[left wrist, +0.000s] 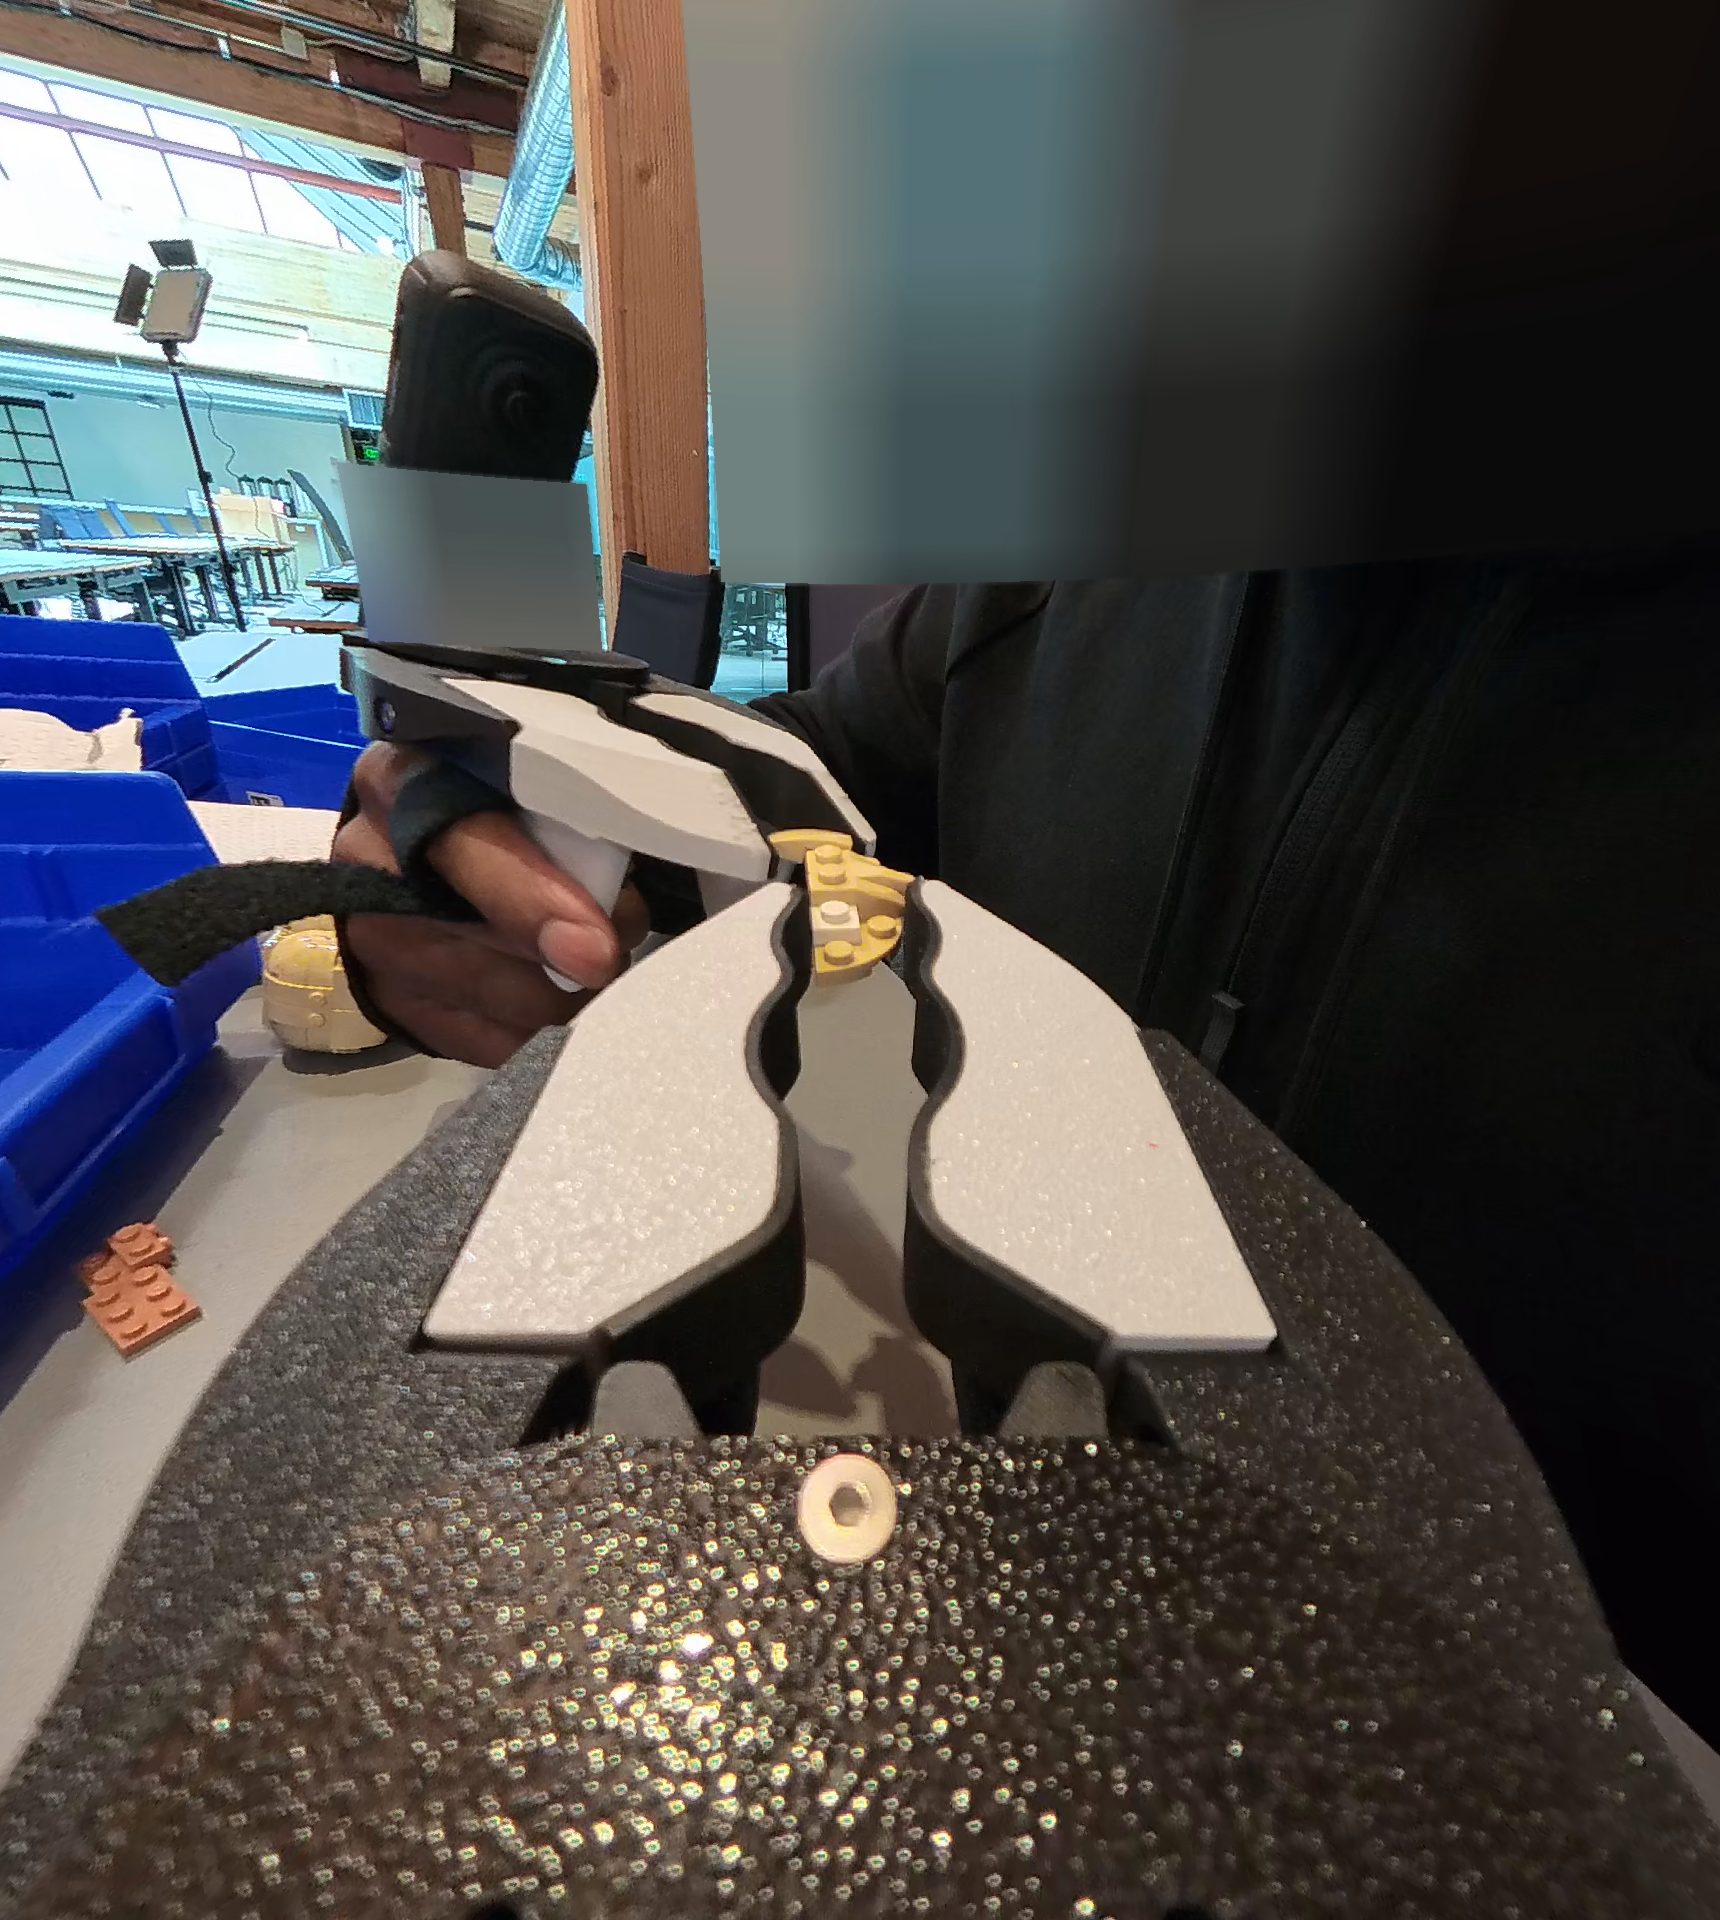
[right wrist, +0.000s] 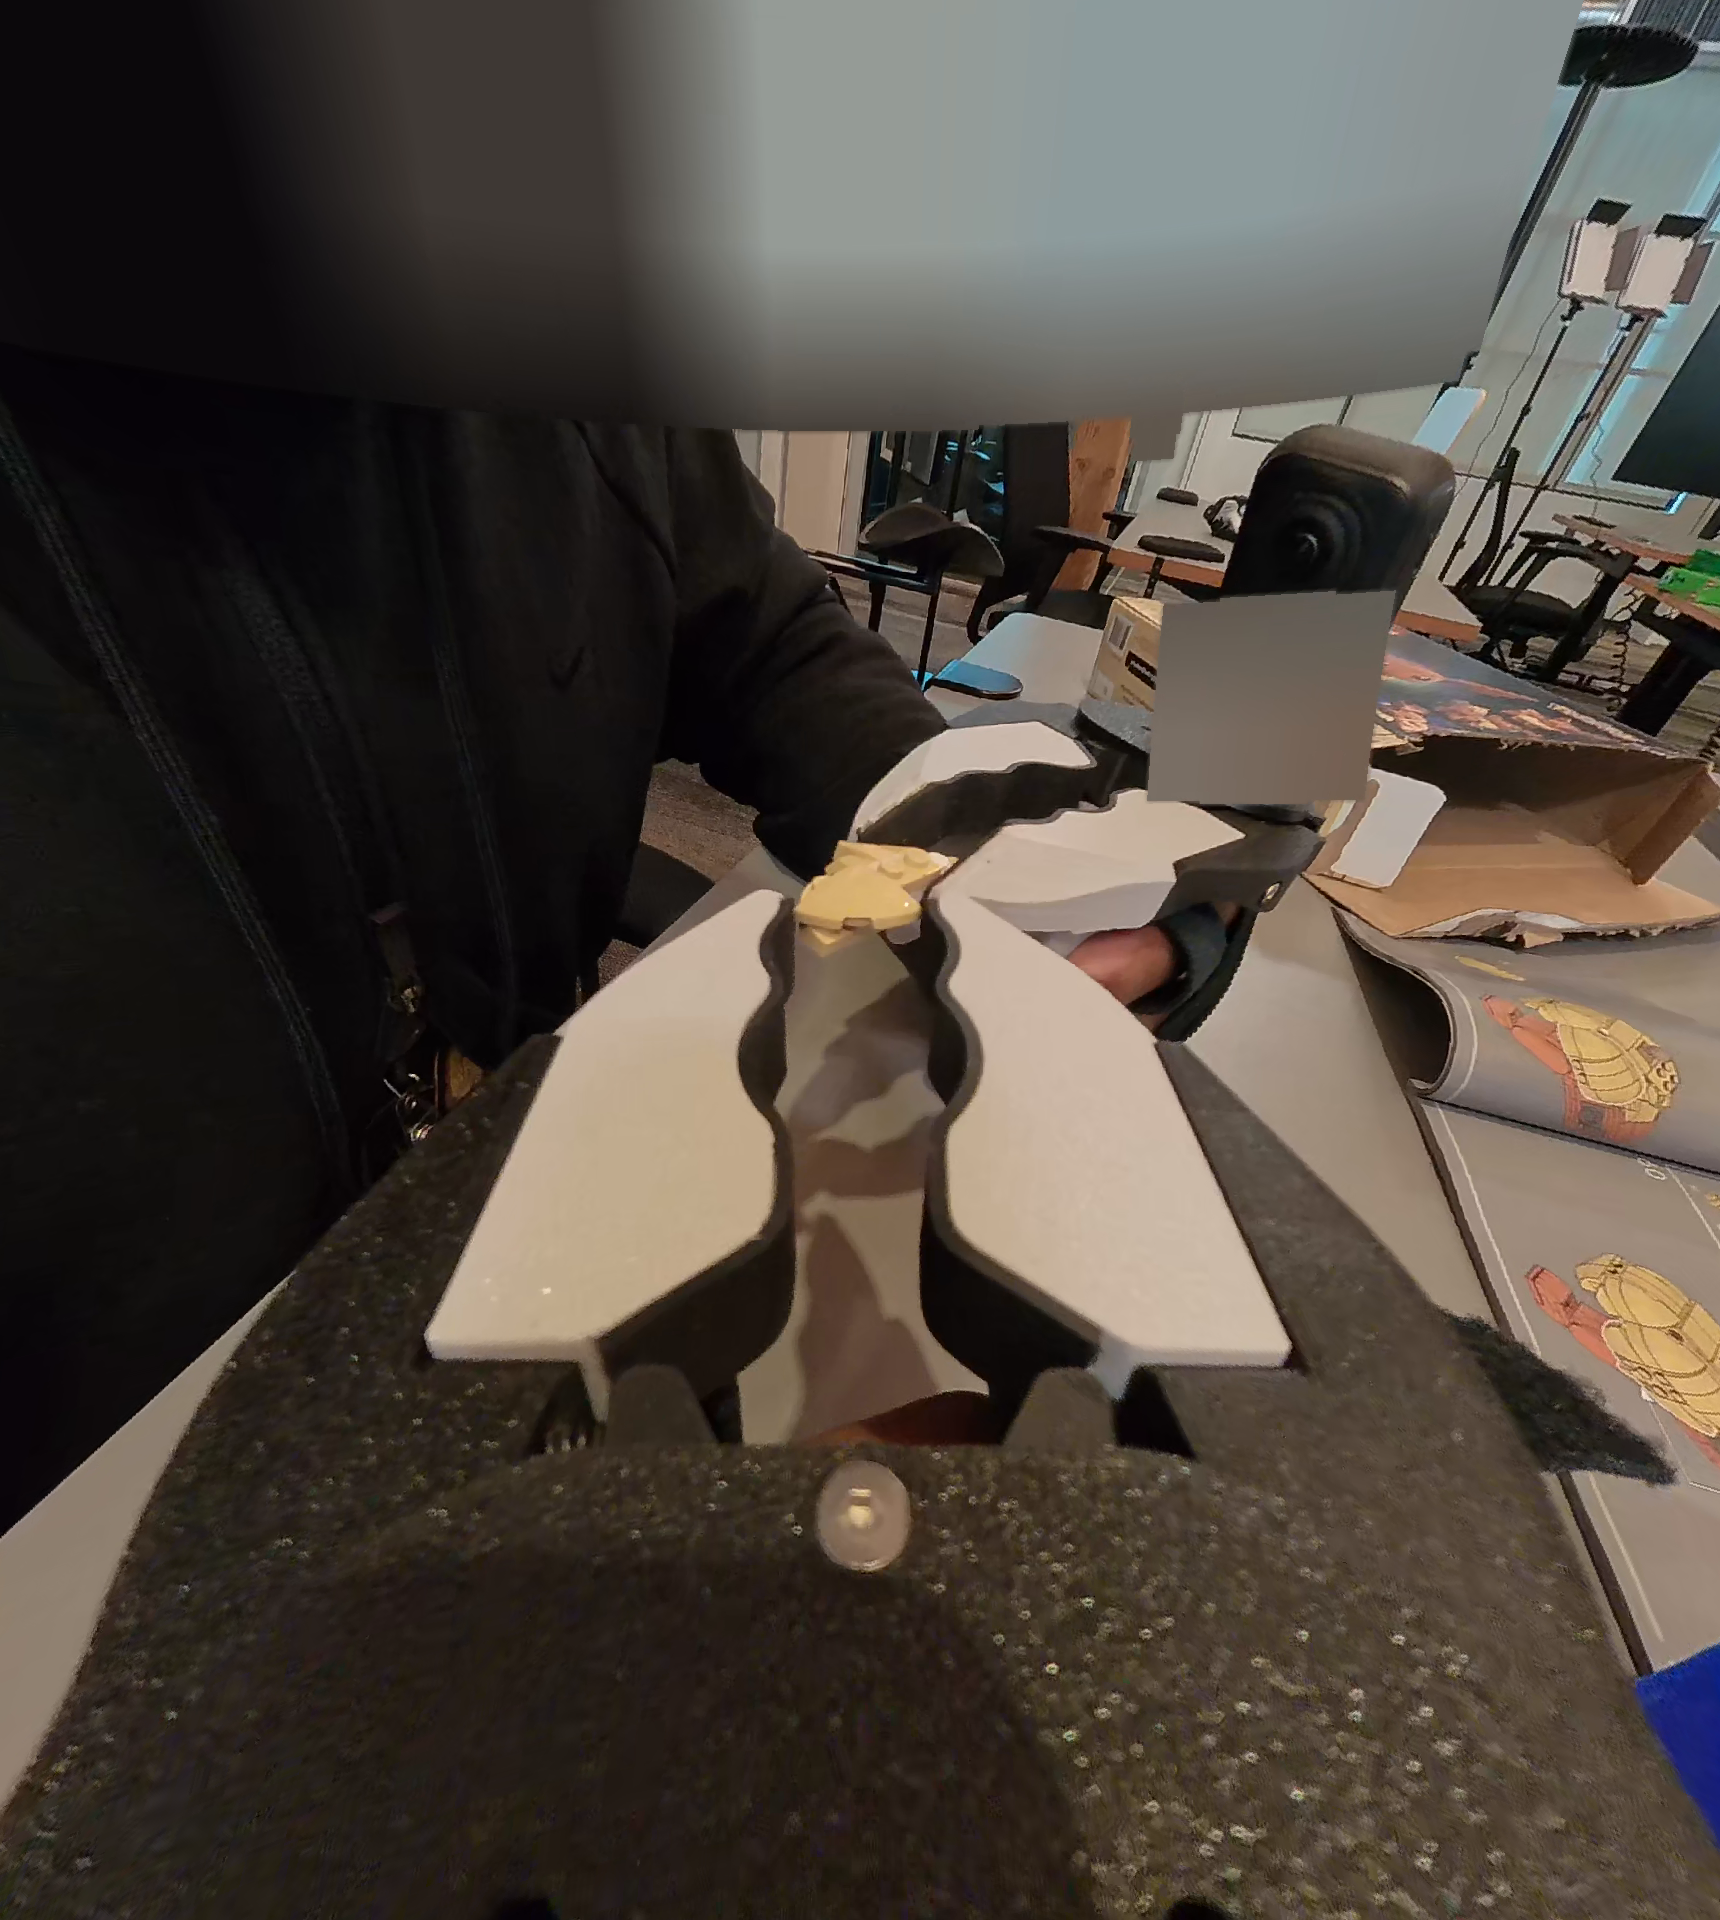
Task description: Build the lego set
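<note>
Plastic, tan and studded: in the left wrist view the left gripper (left wrist: 851,914) pinches a small lego piece (left wrist: 848,928) at its tips, held above the table (left wrist: 316,1164), while the right gripper (left wrist: 814,847) meets it from the far left with a second rounded plate.

In the right wrist view the right gripper (right wrist: 861,909) clamps its smooth curved plate (right wrist: 856,899), touching the other's piece straight ahead; both are equally near.
</note>
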A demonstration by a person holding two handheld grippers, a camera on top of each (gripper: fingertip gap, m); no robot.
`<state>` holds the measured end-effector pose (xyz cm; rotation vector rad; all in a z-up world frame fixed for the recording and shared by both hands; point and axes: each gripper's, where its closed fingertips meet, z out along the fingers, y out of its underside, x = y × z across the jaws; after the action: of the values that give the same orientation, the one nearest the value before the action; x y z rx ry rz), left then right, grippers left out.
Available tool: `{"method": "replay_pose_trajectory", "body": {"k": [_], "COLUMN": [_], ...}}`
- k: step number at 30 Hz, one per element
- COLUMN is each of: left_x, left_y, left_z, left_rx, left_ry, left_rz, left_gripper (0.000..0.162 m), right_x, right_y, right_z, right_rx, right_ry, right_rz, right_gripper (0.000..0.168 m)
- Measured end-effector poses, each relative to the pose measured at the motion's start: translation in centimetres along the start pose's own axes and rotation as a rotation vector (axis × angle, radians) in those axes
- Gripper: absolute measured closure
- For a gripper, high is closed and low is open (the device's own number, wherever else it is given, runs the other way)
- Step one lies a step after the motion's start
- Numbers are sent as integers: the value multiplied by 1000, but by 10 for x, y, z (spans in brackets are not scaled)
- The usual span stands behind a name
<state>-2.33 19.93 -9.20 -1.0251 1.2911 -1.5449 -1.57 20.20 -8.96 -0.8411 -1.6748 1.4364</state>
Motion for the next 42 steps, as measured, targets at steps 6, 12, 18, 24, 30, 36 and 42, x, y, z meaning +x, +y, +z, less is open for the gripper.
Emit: {"method": "replay_pose_trajectory", "body": {"k": [6, 12, 18, 24, 30, 36, 42], "left_x": [-6, -18, -37, -56, -65, -71, -72], "left_y": [-3, -8, -14, -10, -7, -2, -2], "left_z": [-4, -11, -21, -30, -34, -36, -36], "left_rx": [-9, -25, -20, -79, -110, -123, -122], "left_ry": [-64, -202, -381, -570, -669, -691, -699], "left_rz": [48, 136, 194, 259, 301, 287, 286], "left_gripper": [145, 145, 145, 145, 146, 146, 145], "right_x": [8, 27, 46, 69, 78, 82, 81], "right_y": [0, 0, 1, 8, 17, 17, 18], "right_z": [-2, -11, -20, -27, -31, -33, -30], "right_rx": [-14, -30, -62, -114, -184, -207, -228], "right_ry": [73, 238, 422, 607, 693, 735, 750], "right_rz": [-9, -13, 34, 146, 183, 165, 152], "right_gripper": [146, 146, 146, 146, 146, 146, 146]}}
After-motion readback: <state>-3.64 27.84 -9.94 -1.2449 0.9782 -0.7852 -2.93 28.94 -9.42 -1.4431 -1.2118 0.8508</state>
